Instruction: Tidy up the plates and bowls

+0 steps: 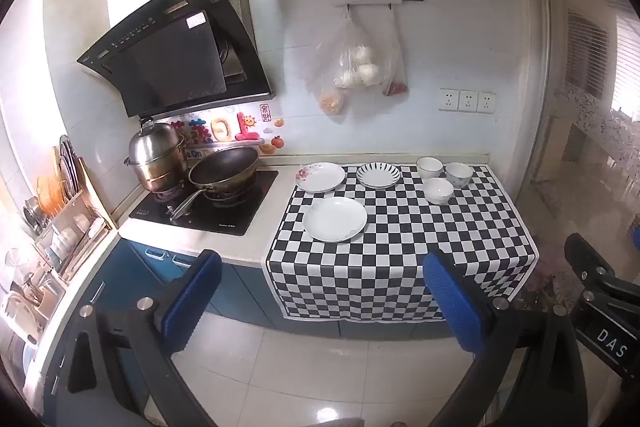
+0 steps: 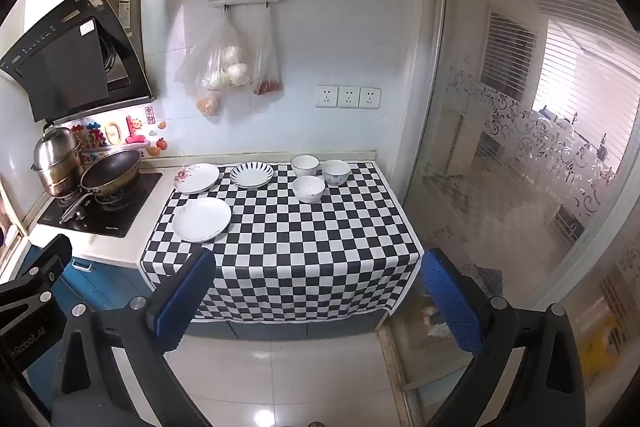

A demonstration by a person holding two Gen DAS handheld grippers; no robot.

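Three plates and three bowls sit on a black-and-white checkered cloth point(image 1: 400, 251) spread over the counter. A plain white plate point(image 1: 335, 219) lies nearest the front edge; behind it, side by side, are a floral plate point(image 1: 320, 177) and a blue-striped plate point(image 1: 378, 175). To their right the bowls cluster close together: a white bowl point(image 1: 439, 190) in front, a rimmed bowl point(image 1: 429, 167) and a blue-patterned bowl point(image 1: 459, 174) behind. The left gripper point(image 1: 324, 303) and the right gripper point(image 2: 316, 301) both hang well back from the counter, blue pads spread wide, holding nothing. Left of the cloth, a wok point(image 1: 224, 171) and a steel steamer pot point(image 1: 157, 155) stand on the stove.
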